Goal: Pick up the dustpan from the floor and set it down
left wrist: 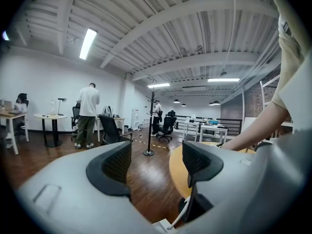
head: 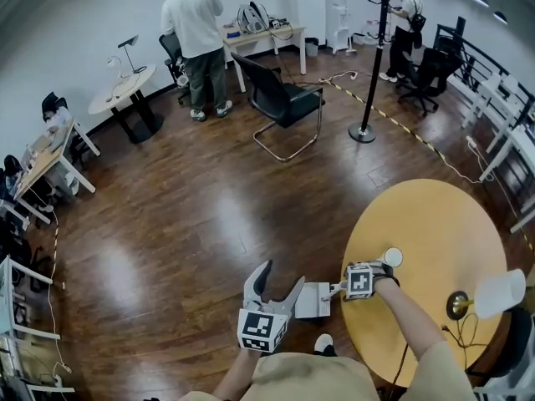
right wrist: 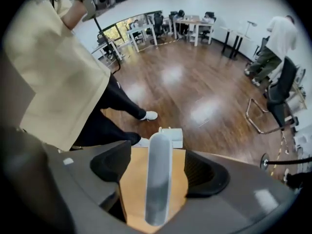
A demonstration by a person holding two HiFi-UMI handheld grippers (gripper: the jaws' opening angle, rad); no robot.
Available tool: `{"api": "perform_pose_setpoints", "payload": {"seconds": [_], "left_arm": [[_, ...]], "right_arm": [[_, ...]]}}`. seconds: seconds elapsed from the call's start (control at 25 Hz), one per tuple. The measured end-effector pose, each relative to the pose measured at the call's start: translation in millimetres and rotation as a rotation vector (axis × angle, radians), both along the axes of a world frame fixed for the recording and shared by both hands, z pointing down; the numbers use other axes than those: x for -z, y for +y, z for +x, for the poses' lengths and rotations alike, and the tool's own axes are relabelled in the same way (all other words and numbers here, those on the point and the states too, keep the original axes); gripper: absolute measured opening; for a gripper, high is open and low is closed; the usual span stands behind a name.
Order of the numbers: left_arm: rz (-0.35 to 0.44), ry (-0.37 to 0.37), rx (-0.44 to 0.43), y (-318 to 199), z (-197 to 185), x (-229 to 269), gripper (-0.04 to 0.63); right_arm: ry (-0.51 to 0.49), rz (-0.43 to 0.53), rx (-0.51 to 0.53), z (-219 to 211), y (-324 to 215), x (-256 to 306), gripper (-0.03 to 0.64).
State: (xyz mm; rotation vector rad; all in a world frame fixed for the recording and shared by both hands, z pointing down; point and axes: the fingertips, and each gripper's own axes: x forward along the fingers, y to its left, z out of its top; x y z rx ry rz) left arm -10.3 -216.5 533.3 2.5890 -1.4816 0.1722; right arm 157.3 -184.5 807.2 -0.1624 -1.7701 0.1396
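The dustpan shows as a small white pan [head: 313, 301] just off the left edge of the round yellow table [head: 435, 224], close to a white shoe [head: 323, 341]. In the right gripper view its pale grey handle [right wrist: 158, 179] runs lengthwise between the jaws, over the tabletop, towards the pan [right wrist: 171, 136]. My right gripper [right wrist: 158, 165] points steeply down at the table's edge [head: 338, 289]. It is open, with a gap on each side of the handle. My left gripper [head: 282, 276] hangs open and empty over the floor, left of the pan [left wrist: 156, 165].
A brass-based lamp [head: 458, 305] and a white disc [head: 391, 257] sit on the yellow table. A black chair [head: 280, 98] and a coat stand [head: 364, 132] stand on the wooden floor beyond. A person [head: 201, 40] stands at a far desk, another [head: 403, 23] at the back right.
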Motion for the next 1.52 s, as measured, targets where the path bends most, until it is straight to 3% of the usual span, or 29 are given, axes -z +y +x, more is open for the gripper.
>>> {"api": "perform_pose_setpoints", "payload": {"seconds": [0.16,0.32,0.44,0.56,0.68,0.8,0.88,1.04,1.16,1.28,1.52], "left_arm": [[-0.001,0.012,0.022,-7.7,-14.7,0.5,0.310],[0.000,0.013,0.034,-12.0,-25.4,-0.7,0.310],[-0.009,0.021,0.028,-12.5,-26.0,-3.6,0.310],[-0.010,0.021,0.025,-14.0,-27.7,-4.1,0.310],[-0.003,0.022,0.021,-16.6,-27.9,-5.1,0.308],[0.001,0.027,0.007,-16.6,-22.8,-3.7,0.308],[0.004,0.028,-0.002,-15.2,-20.1,-1.0,0.308],[0.008,0.027,-0.012,-13.3,-18.1,-2.4,0.305],[0.004,0.029,-0.020,-11.0,-19.1,-3.1,0.305],[0.007,0.029,-0.024,-10.0,-20.6,-0.8,0.305],[0.014,0.038,-0.035,-7.7,-19.7,2.3,0.304]], "right_arm": [[0.092,-0.082,0.039,3.7,12.3,-24.1,0.331],[0.108,-0.042,0.023,3.6,2.4,-40.3,0.284],[0.164,-0.043,-0.002,16.5,7.8,-48.7,0.209],[0.158,-0.113,-0.016,13.6,25.9,-53.7,0.129],[0.128,0.013,0.023,7.1,3.1,-57.7,0.080],[0.089,0.046,0.048,1.2,-2.3,-48.5,0.016],[0.077,0.049,0.039,0.6,-5.4,-38.8,0.009],[0.069,-0.014,-0.081,4.0,-2.2,-29.0,0.000],[0.036,0.036,-0.127,-8.4,-8.6,-20.2,0.000],[0.065,-0.005,-0.131,-12.5,6.1,-1.2,0.000],[0.011,0.071,-0.180,-29.5,-13.5,56.0,0.000]]}}
